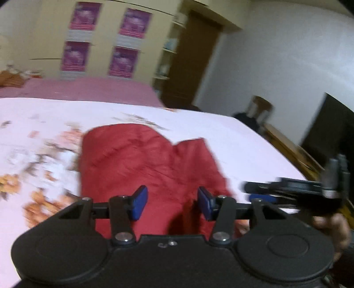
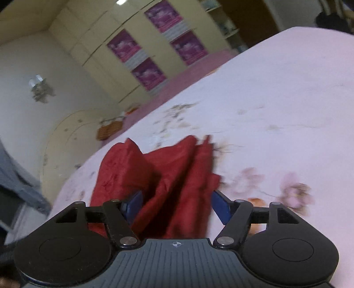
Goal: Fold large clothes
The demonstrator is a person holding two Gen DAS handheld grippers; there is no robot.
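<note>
1. The red garment (image 1: 146, 164) lies folded on the floral bedsheet (image 1: 232, 137) — no container shows.
2. Left gripper (image 1: 172, 202): jaws parted, nothing pinched.
3. Right gripper (image 2: 176, 205): jaws wide — cloth loose between them.

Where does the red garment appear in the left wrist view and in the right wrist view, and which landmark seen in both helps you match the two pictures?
Left wrist view: the red garment lies centre, on the floral bedsheet, running down behind the open blue pads.
Right wrist view: the red garment sits lower centre, bunched in folds between the open pads.
Shared landmark: the four purple posters on the cream wardrobe behind the bed.
</note>
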